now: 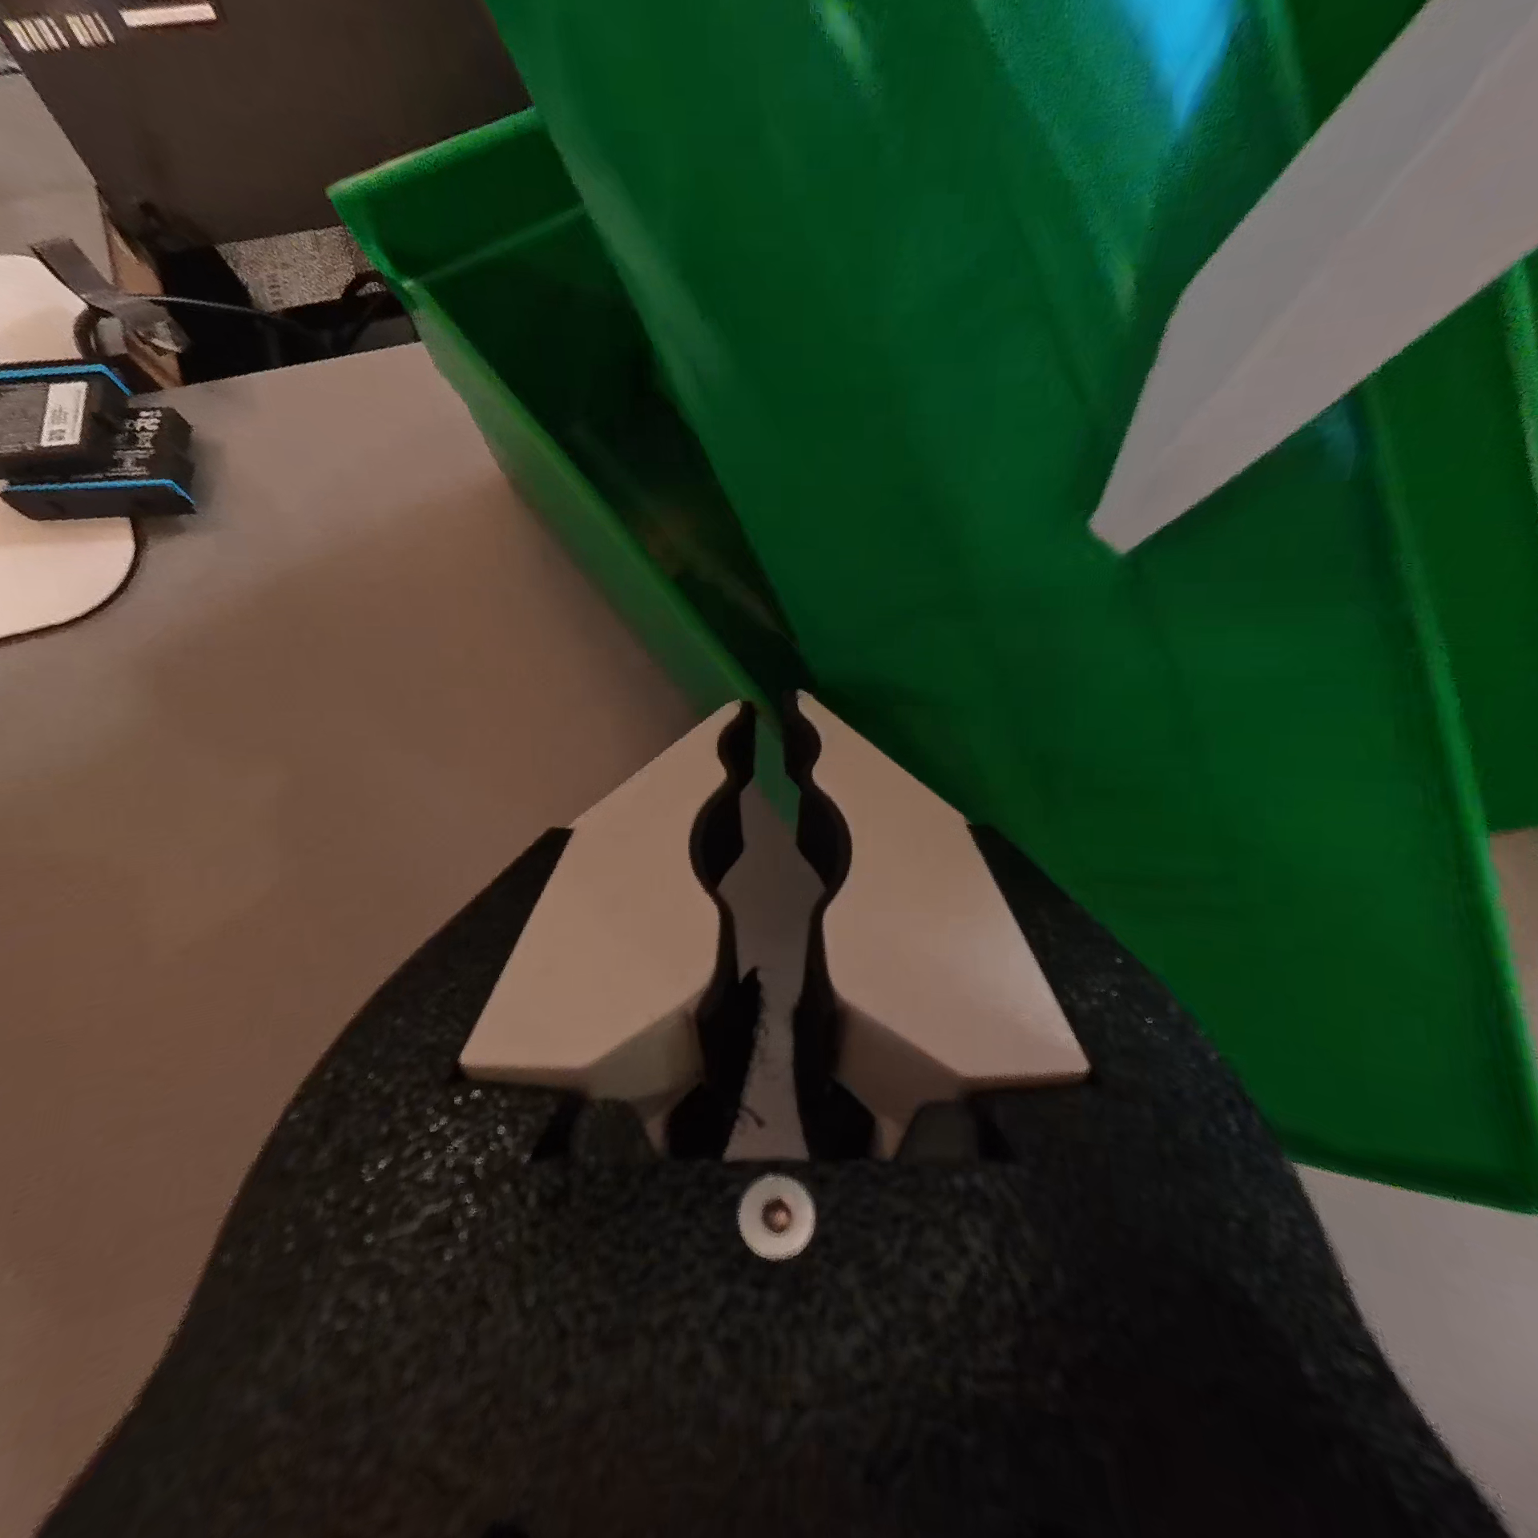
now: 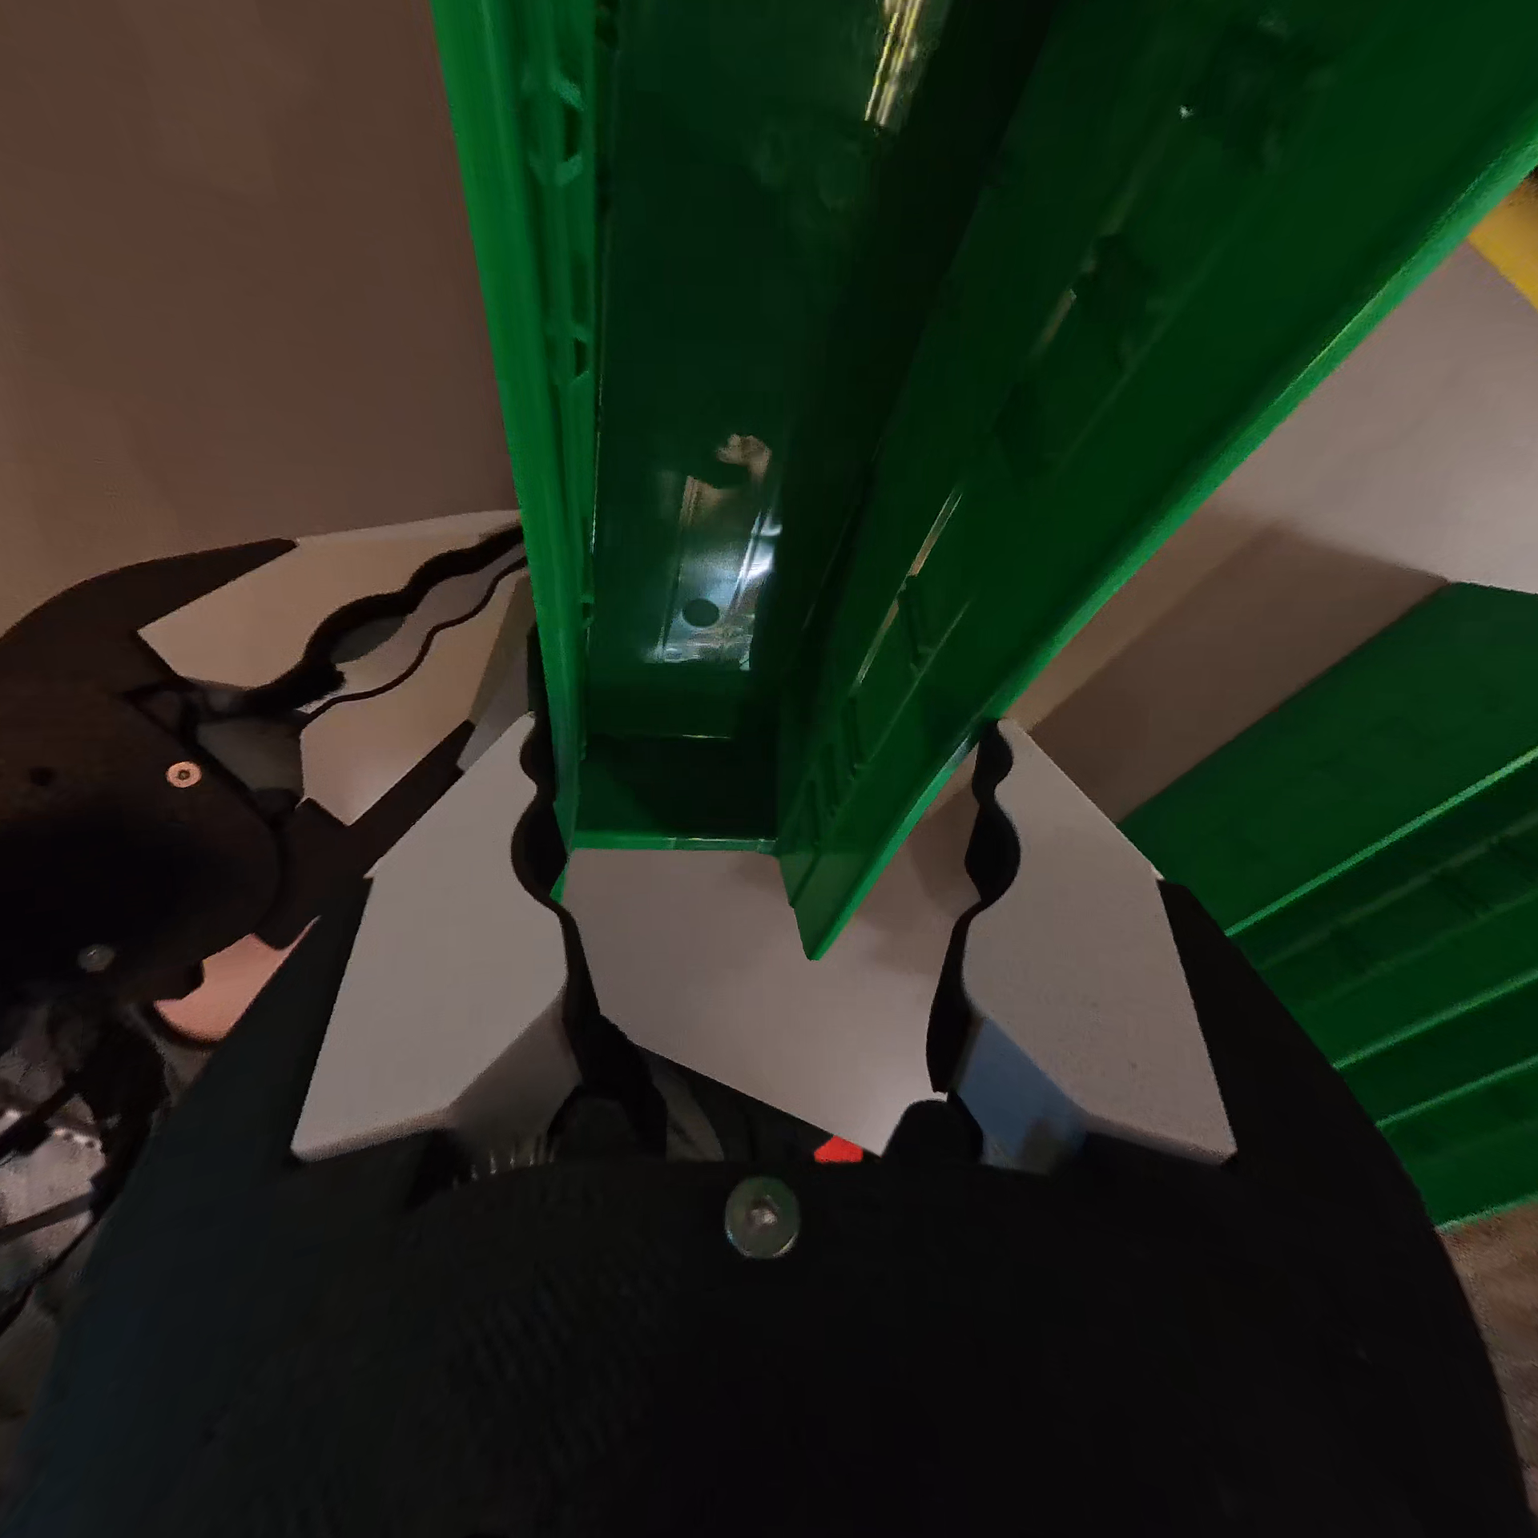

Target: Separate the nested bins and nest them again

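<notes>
Two green bins (image 1: 957, 416) (image 1: 533, 433), two claws (image 1: 772, 707) (image 2: 761, 749).

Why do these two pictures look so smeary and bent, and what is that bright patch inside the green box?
Left wrist view: the upper green bin is streaked by motion blur, while the left gripper looks sharp. Right wrist view: the wide lens bends the bin's rim into a curve; the bright patch is glare on glossy plastic. The light is dim and warm.

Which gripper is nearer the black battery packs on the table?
Left. The battery packs lie on the table off to the left gripper's left. The right gripper is across the green bins, farther off.
</notes>
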### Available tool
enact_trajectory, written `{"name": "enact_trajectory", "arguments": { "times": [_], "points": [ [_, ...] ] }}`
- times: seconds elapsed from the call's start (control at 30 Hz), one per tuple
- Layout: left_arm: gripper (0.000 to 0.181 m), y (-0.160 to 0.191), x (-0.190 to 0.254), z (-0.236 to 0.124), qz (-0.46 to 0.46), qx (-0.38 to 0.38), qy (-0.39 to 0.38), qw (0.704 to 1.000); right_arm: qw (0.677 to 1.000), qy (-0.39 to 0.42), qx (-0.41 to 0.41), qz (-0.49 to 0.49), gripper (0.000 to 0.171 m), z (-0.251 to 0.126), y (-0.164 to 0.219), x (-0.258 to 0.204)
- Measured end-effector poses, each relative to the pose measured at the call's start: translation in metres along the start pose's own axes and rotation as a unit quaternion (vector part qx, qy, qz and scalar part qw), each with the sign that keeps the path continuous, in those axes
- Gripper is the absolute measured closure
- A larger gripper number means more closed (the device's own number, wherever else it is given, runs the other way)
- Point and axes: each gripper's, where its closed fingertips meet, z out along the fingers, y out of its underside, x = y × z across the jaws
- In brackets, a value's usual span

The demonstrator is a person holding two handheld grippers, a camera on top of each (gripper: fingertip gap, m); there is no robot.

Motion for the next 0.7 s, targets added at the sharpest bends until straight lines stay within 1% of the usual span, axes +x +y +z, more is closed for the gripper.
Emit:
{"name": "enact_trajectory", "arguments": {
  "times": [0.03,0.1,0.2,0.3,0.4,0.47,0.53,0.63,0.7],
  "points": [
    [0.177,0.002,-0.002,0.000,-0.001,-0.005,-0.002,1.000,1.000,-0.010,0.008,0.004,0.072,-0.005,-0.001,-0.001],
    [0.177,0.005,-0.010,0.001,-0.006,-0.006,-0.011,1.000,0.998,-0.047,0.027,0.013,0.072,-0.018,-0.005,-0.005],
    [0.177,0.005,-0.015,0.000,-0.010,0.001,-0.002,1.000,0.997,-0.069,0.020,0.023,0.071,-0.037,0.002,-0.002],
    [0.178,0.009,-0.025,-0.006,-0.005,-0.005,-0.002,1.000,0.998,-0.047,0.012,0.036,0.070,-0.054,0.010,0.020],
    [0.179,0.014,-0.039,-0.013,-0.012,-0.008,-0.007,1.000,0.997,0.000,0.012,0.072,0.069,-0.059,0.020,0.057],
    [0.179,0.016,-0.046,-0.016,-0.020,-0.007,-0.007,1.000,0.995,0.026,0.005,0.098,0.069,-0.051,0.028,0.080],
    [0.179,0.017,-0.049,-0.017,-0.023,-0.005,-0.009,1.000,0.992,0.029,0.006,0.120,0.068,-0.036,0.032,0.094],
    [0.179,0.017,-0.049,-0.018,-0.021,-0.004,-0.012,1.000,0.989,-0.009,0.020,0.148,0.067,-0.008,0.031,0.094],
    [0.179,0.017,-0.049,-0.017,-0.019,-0.004,-0.016,1.000,0.987,-0.017,0.024,0.159,0.067,0.012,0.031,0.092]
  ]
}}
